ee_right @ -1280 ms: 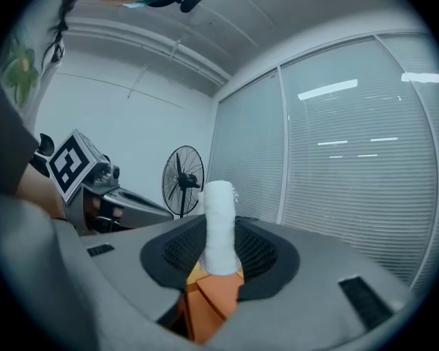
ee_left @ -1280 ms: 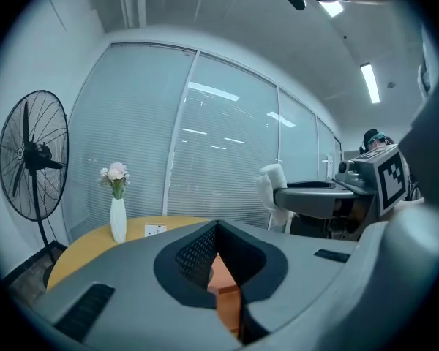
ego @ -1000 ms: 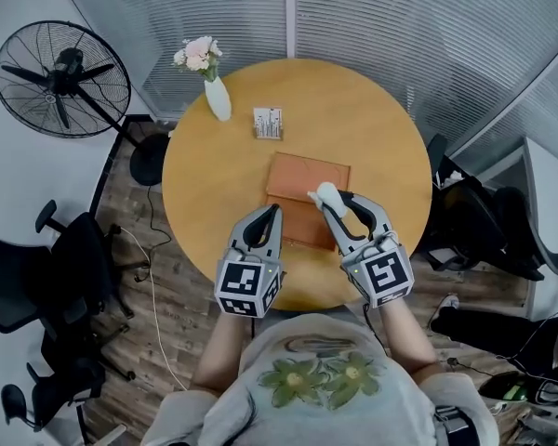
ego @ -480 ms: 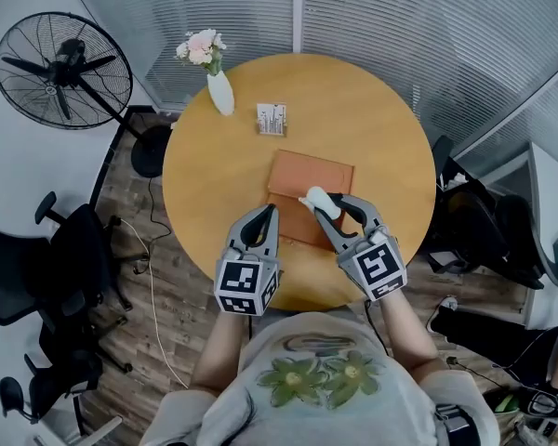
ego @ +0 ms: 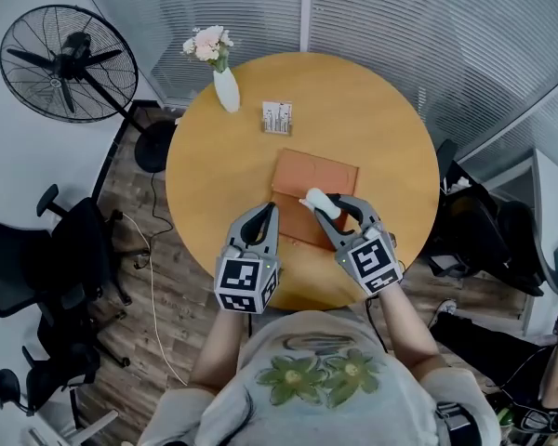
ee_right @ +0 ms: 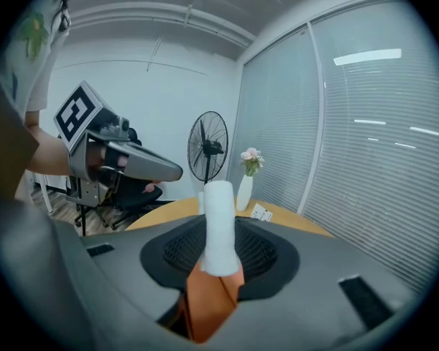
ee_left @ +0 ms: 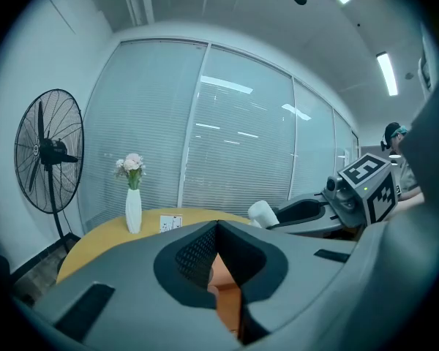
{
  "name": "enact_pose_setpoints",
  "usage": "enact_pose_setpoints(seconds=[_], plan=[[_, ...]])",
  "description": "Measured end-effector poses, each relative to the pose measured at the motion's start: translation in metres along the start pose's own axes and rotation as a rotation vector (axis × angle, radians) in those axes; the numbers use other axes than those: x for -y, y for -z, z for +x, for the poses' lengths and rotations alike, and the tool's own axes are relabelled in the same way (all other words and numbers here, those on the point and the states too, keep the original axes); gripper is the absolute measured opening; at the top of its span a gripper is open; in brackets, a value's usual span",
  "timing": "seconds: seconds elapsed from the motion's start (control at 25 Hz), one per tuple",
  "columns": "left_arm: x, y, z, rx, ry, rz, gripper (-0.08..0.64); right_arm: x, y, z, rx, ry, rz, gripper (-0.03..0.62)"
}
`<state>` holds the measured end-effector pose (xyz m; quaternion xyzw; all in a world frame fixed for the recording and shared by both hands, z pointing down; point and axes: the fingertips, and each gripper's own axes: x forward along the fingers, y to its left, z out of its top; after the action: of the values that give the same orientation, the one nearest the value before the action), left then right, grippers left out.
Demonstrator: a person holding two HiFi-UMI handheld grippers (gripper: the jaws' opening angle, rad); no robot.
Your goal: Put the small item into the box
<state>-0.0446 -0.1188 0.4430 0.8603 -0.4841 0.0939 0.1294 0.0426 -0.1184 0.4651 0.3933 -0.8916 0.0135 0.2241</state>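
Since a second ago the right gripper (ego: 324, 205) has sunk toward the orange box (ego: 302, 170) and drifted from the box's right edge toward its middle. Its fingers stay clamped on the white cylinder (ego: 316, 199), which pokes out past their tips above the box's near half. The left gripper (ego: 272, 212) has kept its place at the box's near left corner, fingers pressed together with nothing in them.

Beyond the box on the round wooden surface (ego: 381, 119) stands a small card stand (ego: 277, 117). Farther off to the box's far left is a white vase (ego: 226, 90) of pink flowers (ego: 210, 43). Nothing lies on the box itself.

A standing fan (ego: 56, 63) is on the floor, far left of the box.

Count: two grippers, one box, one cylinder, one vase, one card stand, one fan.
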Motion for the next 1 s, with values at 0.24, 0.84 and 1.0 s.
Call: enact_pose_setpoints(seconds=[0.24, 0.84, 1.0], plan=[[-0.002, 0.004, 0.0, -0.009, -0.007, -0.004, 0.002, -0.005, 0.014, 0.01, -0.035, -0.024, -0.012, 0.129], [-0.004, 0.018, 0.004, -0.042, -0.011, -0.019, 0.002, -0.016, 0.044, 0.031, -0.114, -0.079, -0.021, 0.129], [-0.004, 0.022, 0.007, -0.052, -0.01, -0.02, 0.002, -0.016, 0.051, 0.036, -0.131, -0.087, -0.023, 0.129]])
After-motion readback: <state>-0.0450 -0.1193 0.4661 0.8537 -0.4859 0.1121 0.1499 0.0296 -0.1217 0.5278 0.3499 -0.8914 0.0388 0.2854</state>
